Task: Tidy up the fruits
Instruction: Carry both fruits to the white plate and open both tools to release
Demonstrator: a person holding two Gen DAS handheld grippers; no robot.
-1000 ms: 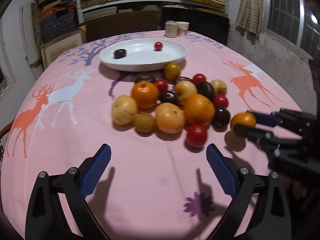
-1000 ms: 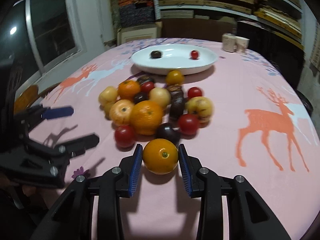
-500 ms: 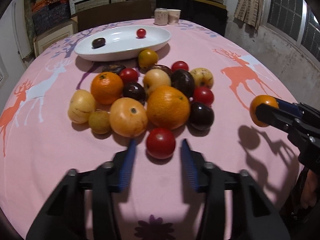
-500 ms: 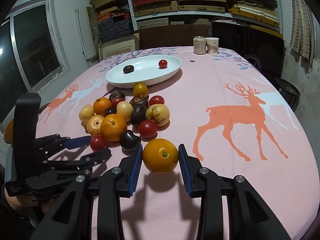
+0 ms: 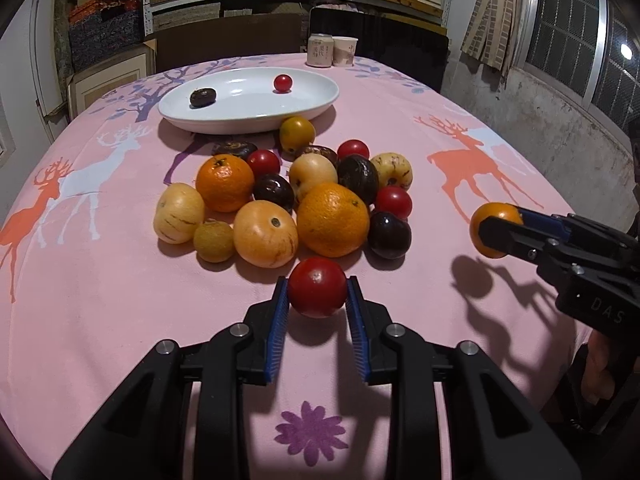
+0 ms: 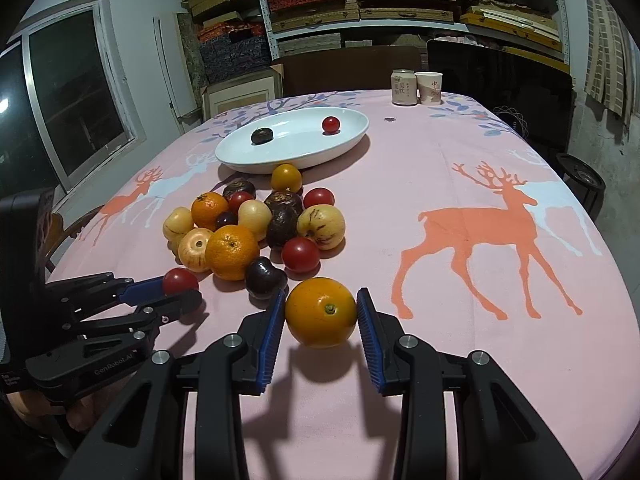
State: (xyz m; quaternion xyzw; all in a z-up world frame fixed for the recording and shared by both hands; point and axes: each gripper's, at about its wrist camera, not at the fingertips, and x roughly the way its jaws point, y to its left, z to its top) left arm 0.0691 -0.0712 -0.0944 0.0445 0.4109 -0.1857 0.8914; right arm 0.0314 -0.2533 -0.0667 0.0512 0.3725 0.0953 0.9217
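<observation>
My left gripper (image 5: 317, 294) is shut on a red tomato (image 5: 317, 286) at the near edge of the fruit pile; the right wrist view shows that gripper (image 6: 182, 292) at the left with the tomato (image 6: 179, 280). My right gripper (image 6: 321, 314) is shut on a small orange (image 6: 321, 312), lifted clear of the cloth with its shadow below; the left wrist view has this orange (image 5: 494, 222) at the right. A pile of oranges (image 5: 333, 219), yellow melons, dark plums and tomatoes lies mid-table. Behind it, a white oval plate (image 5: 312, 98) holds a dark fruit (image 5: 203, 97) and a small tomato (image 5: 283, 83).
A pink cloth with deer prints (image 6: 476, 224) covers the table. A can (image 6: 403, 87) and a paper cup (image 6: 429, 87) stand at the far edge. Shelves of boxes, a dark chair and a window surround the table. A hand shows under each gripper.
My left gripper moved forward to the pile and closed from wide open onto the red tomato. The right gripper lifted the orange off the cloth and drew it back a little.
</observation>
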